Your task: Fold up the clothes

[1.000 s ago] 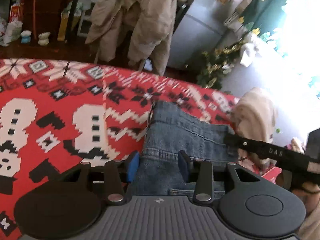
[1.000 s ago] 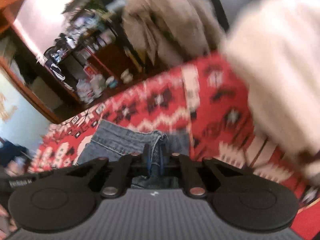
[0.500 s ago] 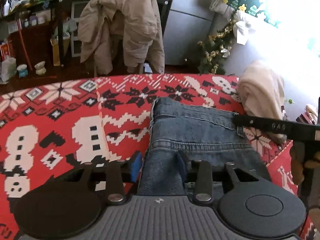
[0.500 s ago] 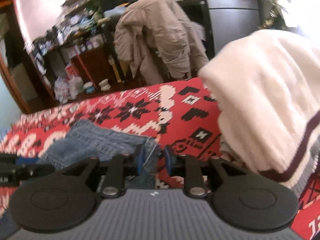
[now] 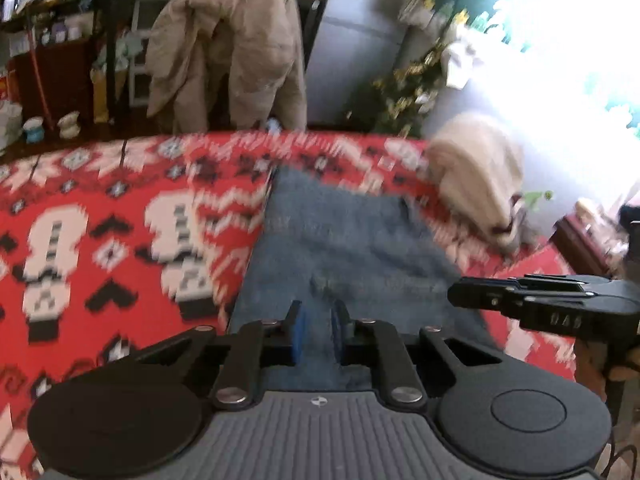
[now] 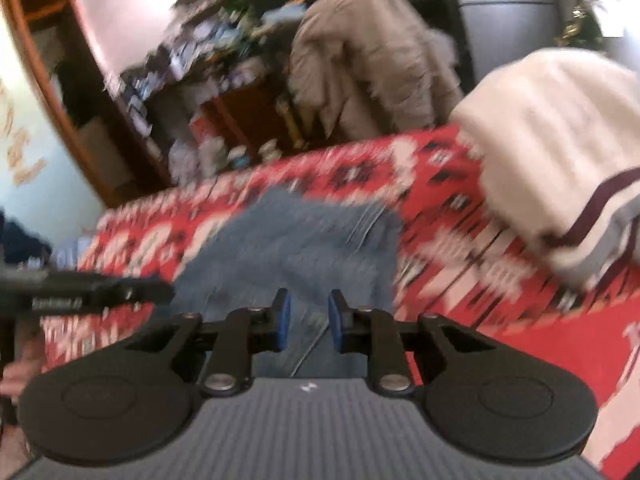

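The folded blue jeans [image 5: 344,248] lie flat on a red patterned blanket [image 5: 120,240], filling the middle of the left wrist frame and running from the centre down to the lower edge. The left claw [image 5: 318,334] sits at lower centre directly over the near edge of the denim; its blue pads [image 5: 299,332] stand apart with a narrow gap, and only flat denim shows behind that gap, so it reads as released and gripping nothing. Whether the fingertips touch the cloth cannot be told through the blur.

In the right wrist frame the jeans [image 6: 296,252] occupy the centre, and the right claw [image 6: 307,322] hangs over their near part at lower centre, its blue pads [image 6: 283,322] parted, nothing between them. The left claw's black body [image 6: 80,292] enters from the left edge of that frame, beside the denim's left side.

A cream knitted garment [image 6: 560,152] with a dark stripe rests at the right of the blanket, apart from the jeans. A beige jacket [image 5: 228,52] hangs on a chair at upper centre.
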Motion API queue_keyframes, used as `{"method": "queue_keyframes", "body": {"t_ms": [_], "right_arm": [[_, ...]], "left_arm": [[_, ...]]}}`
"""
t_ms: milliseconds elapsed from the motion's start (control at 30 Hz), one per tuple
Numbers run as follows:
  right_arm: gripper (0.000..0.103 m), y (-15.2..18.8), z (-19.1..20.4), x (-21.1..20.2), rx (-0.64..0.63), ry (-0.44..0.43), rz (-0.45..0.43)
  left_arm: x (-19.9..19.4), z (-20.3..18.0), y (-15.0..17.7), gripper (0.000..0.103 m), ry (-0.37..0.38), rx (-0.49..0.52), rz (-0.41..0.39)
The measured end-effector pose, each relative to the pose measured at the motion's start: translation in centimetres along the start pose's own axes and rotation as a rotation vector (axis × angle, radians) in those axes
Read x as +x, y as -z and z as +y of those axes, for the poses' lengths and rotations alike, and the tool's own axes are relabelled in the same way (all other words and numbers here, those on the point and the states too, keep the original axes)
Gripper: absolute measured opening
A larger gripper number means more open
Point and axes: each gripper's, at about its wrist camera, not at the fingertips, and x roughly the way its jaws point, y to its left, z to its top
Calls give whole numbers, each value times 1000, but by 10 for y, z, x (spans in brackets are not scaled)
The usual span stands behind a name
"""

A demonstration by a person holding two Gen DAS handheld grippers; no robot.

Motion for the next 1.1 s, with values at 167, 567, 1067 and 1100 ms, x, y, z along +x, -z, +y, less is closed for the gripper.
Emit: {"method": "queue_keyframes", "body": {"t_ms": [167, 567, 1067, 1100], "right_arm": [[6, 17, -1, -3, -35, 75, 30], [56, 38, 21, -98, 37, -17, -6], [102, 75, 91, -174, -89, 92, -43], [102, 77, 93, -176, -85, 118, -48]], "left_arm": [[-9, 10, 15, 6, -50, 15, 33], [-83, -26, 44, 51, 16, 82, -62], [-128, -65, 93, 87, -112, 122, -109], [-130, -66, 95, 88, -126, 119, -111]]}}
